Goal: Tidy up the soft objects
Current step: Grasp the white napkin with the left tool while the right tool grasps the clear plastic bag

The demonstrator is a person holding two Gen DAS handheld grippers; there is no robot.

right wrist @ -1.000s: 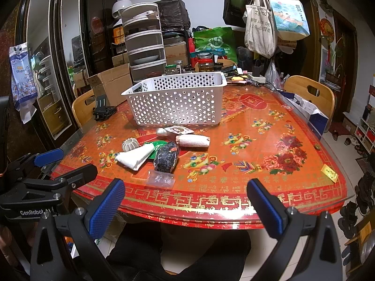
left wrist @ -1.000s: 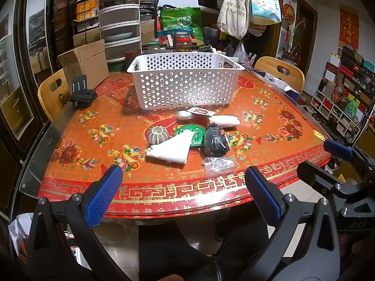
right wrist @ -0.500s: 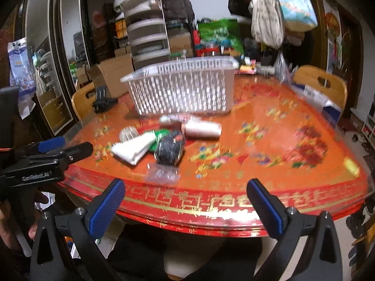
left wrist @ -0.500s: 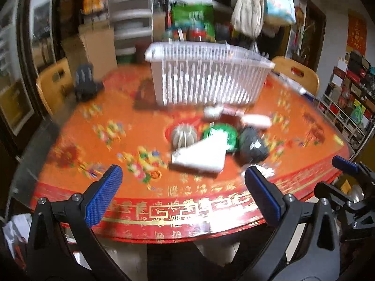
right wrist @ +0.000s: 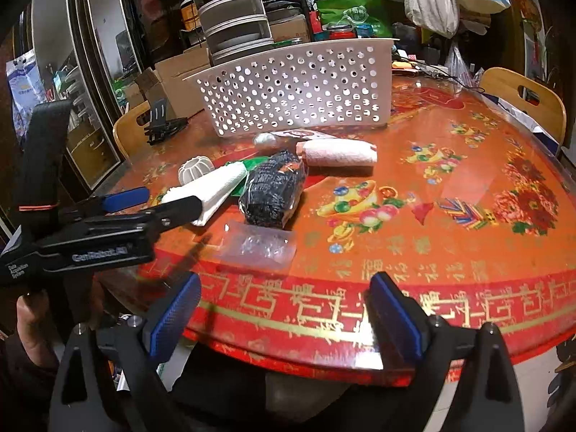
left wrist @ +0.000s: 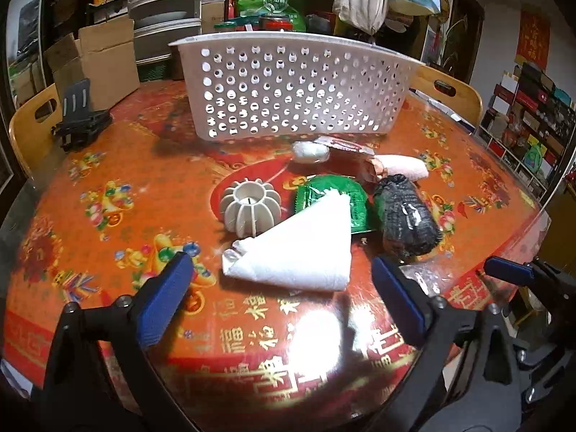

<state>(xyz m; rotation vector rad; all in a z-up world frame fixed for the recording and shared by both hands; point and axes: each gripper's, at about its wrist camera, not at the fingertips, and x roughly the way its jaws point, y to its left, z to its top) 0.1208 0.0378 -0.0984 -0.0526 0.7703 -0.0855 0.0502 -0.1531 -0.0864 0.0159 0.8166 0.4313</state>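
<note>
White lettering on the side of the black left gripper (right wrist: 156, 201), seen from the right wrist camera, reads "GenRobot.AI", with smaller white print at its rear end that seems to read "Data Acquisition System". The round table's glossy red-and-gold floral cover (left wrist: 108, 237) carries a band of gold Chinese characters along its near edge, among them 福 (left wrist: 235, 338), though glare hides several. A red hanging banner (left wrist: 532, 41) on the far wall at the right bears gold Chinese characters too small to read, and print on the green plastic bag (left wrist: 268, 0) behind the white perforated plastic basket (left wrist: 288, 86) is also illegible.
</note>
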